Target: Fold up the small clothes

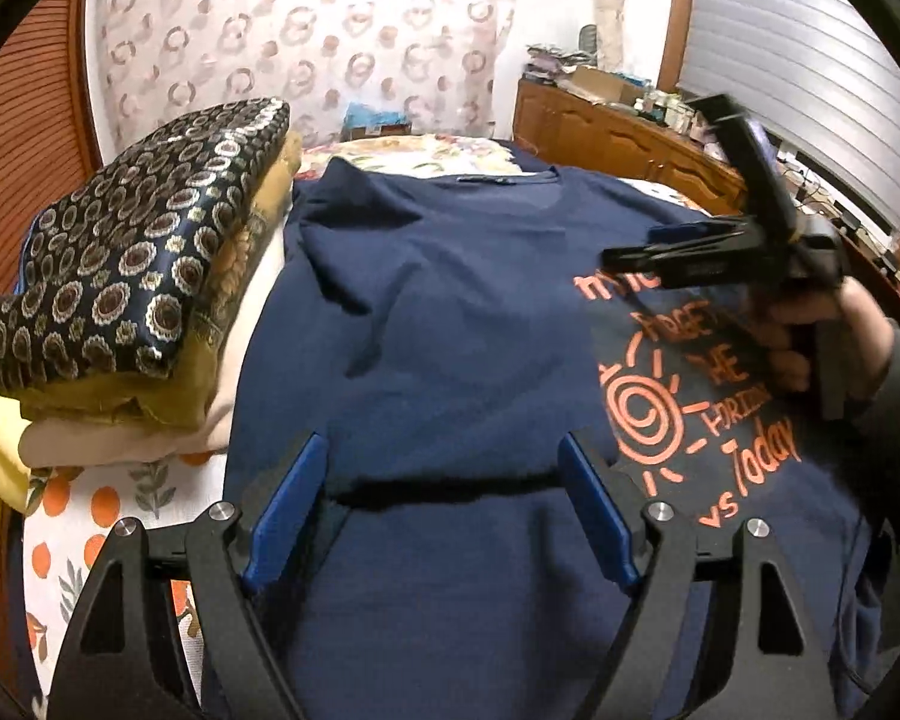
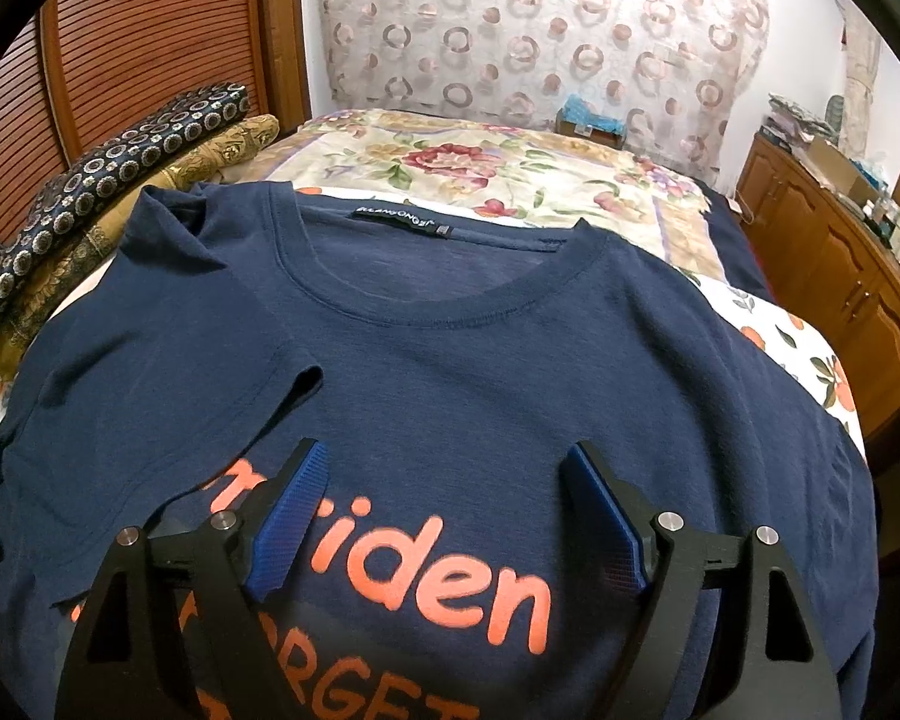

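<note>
While the navy T-shirt (image 2: 450, 372) lies face up on the bed (image 2: 768, 324), its left sleeve (image 2: 150, 324) is seen already turned in over the body, with the cuff resting just beside the orange print (image 2: 426, 576). At the far left a pile of folded cloths (image 1: 126, 252) sits close to the shirt's edge and should be kept clear of. The left tool (image 1: 444, 516) is held over the folded side with its jaws wide apart and nothing between them. Further right, the right tool (image 2: 450, 516) is likewise spread wide and empty, poised above the chest. For a neat fold, the right sleeve (image 2: 798, 396) would best be pinched near its hem and carried across level, so that both folded edges run parallel and the collar (image 2: 444, 306) stays centred.
</note>
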Motion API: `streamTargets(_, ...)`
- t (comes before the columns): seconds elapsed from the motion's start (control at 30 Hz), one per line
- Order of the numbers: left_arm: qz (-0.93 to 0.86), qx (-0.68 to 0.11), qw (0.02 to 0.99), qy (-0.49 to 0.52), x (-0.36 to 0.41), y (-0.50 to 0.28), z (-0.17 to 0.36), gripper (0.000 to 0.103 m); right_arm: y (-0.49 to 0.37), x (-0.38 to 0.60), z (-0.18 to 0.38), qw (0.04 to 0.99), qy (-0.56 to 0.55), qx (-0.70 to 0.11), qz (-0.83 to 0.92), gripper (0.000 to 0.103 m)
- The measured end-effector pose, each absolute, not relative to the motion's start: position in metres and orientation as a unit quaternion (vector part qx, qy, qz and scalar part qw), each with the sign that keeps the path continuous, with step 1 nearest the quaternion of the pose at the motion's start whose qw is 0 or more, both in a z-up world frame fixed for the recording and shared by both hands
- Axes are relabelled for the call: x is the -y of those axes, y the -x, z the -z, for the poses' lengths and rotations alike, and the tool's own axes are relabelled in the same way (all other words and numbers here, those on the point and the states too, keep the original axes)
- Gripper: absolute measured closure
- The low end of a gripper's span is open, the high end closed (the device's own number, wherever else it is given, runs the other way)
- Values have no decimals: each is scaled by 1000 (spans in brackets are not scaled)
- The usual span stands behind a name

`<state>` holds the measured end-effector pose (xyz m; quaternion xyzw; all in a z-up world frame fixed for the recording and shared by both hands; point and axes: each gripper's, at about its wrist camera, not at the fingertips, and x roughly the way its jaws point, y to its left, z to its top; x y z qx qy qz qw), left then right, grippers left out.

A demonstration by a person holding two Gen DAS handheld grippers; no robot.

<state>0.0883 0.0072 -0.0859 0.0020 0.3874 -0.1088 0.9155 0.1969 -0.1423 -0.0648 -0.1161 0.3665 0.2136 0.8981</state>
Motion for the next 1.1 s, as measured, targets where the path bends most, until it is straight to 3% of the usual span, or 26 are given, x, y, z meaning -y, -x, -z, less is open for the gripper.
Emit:
streamTargets(0.33, 106, -412, 904, -29, 6, -96, 99, 23, -149, 260, 19, 931, 82, -312, -172, 20)
streamTargets(0.53, 102, -423, 899, -41, 10, -101, 102, 21, -145, 347, 38, 934, 38, -340, -102, 20)
streamTargets(0.73, 108, -430, 894, -56, 16, -102, 104, 9, -142, 383, 63, 923, -11, -373, -94, 23)
streamTargets(1.1, 108, -431, 894, -57, 16, -101, 104, 9, -152, 420, 80, 898, -97, -414, -111, 32)
